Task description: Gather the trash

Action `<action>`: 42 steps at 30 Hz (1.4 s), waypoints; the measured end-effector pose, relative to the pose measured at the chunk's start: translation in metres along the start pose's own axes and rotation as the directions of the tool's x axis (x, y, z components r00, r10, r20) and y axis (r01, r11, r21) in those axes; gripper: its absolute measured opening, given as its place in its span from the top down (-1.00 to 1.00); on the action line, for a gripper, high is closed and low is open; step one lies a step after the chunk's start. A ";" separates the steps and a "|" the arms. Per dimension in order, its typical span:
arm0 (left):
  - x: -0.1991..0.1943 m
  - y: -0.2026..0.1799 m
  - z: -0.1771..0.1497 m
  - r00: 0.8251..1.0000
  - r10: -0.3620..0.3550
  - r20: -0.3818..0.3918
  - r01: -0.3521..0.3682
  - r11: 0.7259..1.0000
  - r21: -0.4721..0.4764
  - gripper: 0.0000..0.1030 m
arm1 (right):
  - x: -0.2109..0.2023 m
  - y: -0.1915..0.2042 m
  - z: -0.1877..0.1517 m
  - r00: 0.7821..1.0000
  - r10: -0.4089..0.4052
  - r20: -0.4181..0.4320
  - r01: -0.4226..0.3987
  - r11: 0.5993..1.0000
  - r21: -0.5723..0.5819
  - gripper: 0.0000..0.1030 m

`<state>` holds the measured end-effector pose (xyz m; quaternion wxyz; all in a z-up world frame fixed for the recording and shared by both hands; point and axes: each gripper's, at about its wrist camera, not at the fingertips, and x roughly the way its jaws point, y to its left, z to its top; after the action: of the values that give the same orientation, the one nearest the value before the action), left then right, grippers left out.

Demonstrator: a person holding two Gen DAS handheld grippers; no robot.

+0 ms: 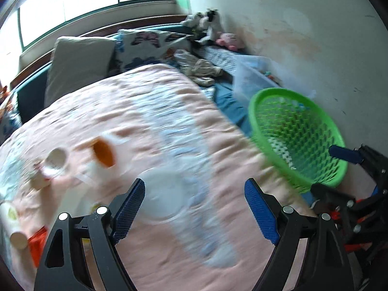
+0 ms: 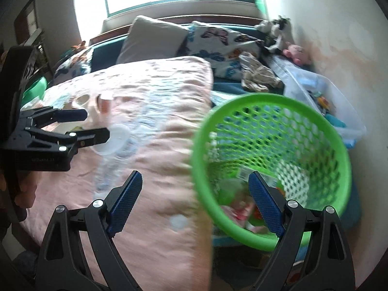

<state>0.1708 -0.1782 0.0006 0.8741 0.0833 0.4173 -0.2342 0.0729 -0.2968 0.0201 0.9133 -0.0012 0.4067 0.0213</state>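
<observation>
A: Status, L claw?
B: Left gripper – blue ribbed pads spread wide, nothing pinched. A blurred clear plastic cup lies on the pink quilted blanket between and just ahead of the pads; contact can't be confirmed, too much blur.

A: R claw?
B: Right gripper – also wide apart, empty. Its right pad sits over the mouth of the green mesh plastic basket; left pad is over the blanket.

A: Basket contents?
B: Wrappers & paper scraps at the bottom, detail unreadable. Basket stands at the blanket's right edge, near the wall.

A: Trash still out?
B: Yes, left of the L claw: white cup with orange inside on its side, small white tub next to it, white roll end beside an orange wrapper at the lower left.

A: Further out?
B: Butterfly-print pillow, grey pillow, clear plastic storage bin beyond the basket, plush toys in the corner.
</observation>
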 end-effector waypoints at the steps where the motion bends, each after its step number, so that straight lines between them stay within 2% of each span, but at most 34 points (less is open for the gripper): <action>1: -0.002 0.008 -0.004 1.000 0.009 0.000 -0.009 1.000 -0.009 -0.58 | 0.002 0.006 0.001 1.000 0.005 -0.001 -0.005 1.000 -0.010 -0.72; 8: -0.016 0.073 -0.024 0.995 0.101 0.000 -0.101 0.992 -0.081 -0.58 | 0.026 0.050 0.015 0.998 0.055 -0.032 -0.058 0.995 -0.079 -0.72; 11: -0.019 0.100 -0.029 0.988 0.154 -0.006 -0.154 0.983 -0.101 -0.65 | 0.038 0.067 0.020 0.996 0.077 -0.046 -0.082 0.992 -0.101 -0.72; 18: -0.009 0.137 -0.036 0.985 0.163 -0.057 -0.168 0.980 -0.106 -0.66 | 0.077 0.103 0.026 0.987 0.124 -0.105 -0.138 0.979 -0.147 -0.72; 24: 0.005 0.148 -0.044 0.985 0.143 -0.093 -0.150 0.986 -0.070 -0.71 | 0.110 0.118 0.029 0.974 0.155 -0.162 -0.179 0.973 -0.145 -0.73; 32: 0.020 0.145 -0.042 0.986 0.118 -0.119 -0.122 0.992 -0.029 -0.72 | 0.144 0.128 0.033 0.970 0.137 -0.201 -0.166 0.976 -0.139 -0.80; 38: 0.032 0.146 -0.040 0.986 0.099 -0.136 -0.102 0.995 -0.022 -0.72 | 0.149 0.130 0.036 0.972 0.139 -0.189 -0.167 0.975 -0.144 -0.79; 40: 0.035 0.143 -0.039 0.985 0.106 -0.133 -0.107 0.994 -0.004 -0.72 | 0.149 0.131 0.037 0.973 0.135 -0.185 -0.164 0.975 -0.150 -0.73; 42: 0.039 0.143 -0.038 0.986 0.103 -0.133 -0.103 0.995 0.001 -0.66 | 0.148 0.130 0.037 0.973 0.136 -0.185 -0.164 0.976 -0.146 -0.72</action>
<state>0.2335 -0.0532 -0.0606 0.8555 0.1178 0.4703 -0.1815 0.1936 -0.1609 -0.0632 0.8670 -0.0458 0.4807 0.1229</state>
